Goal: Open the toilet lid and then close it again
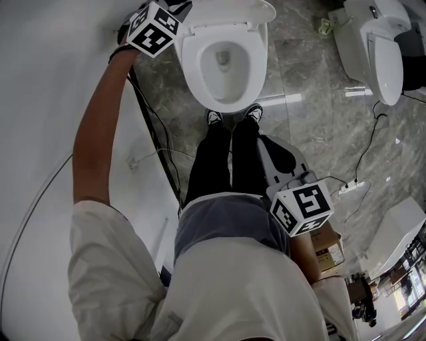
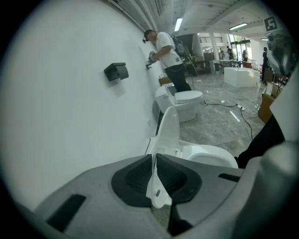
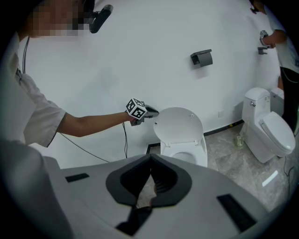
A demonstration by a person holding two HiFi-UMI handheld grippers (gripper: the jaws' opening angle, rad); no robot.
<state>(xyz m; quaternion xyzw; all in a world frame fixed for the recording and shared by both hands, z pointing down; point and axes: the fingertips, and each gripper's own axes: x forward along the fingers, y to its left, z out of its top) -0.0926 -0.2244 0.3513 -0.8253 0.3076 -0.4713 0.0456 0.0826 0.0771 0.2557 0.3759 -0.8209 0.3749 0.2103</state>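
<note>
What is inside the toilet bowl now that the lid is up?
The head view shows the toilet bowl white inside, with only its drain hole visible. The seat lies down and covers the rim under it. The lid stands raised and hides nothing inside.

A black box-shaped holder (image 3: pixel 201 58) and a second white ceramic toilet (image 3: pixel 271 133) are being backed by the white wall (image 3: pixel 140 46).
</note>
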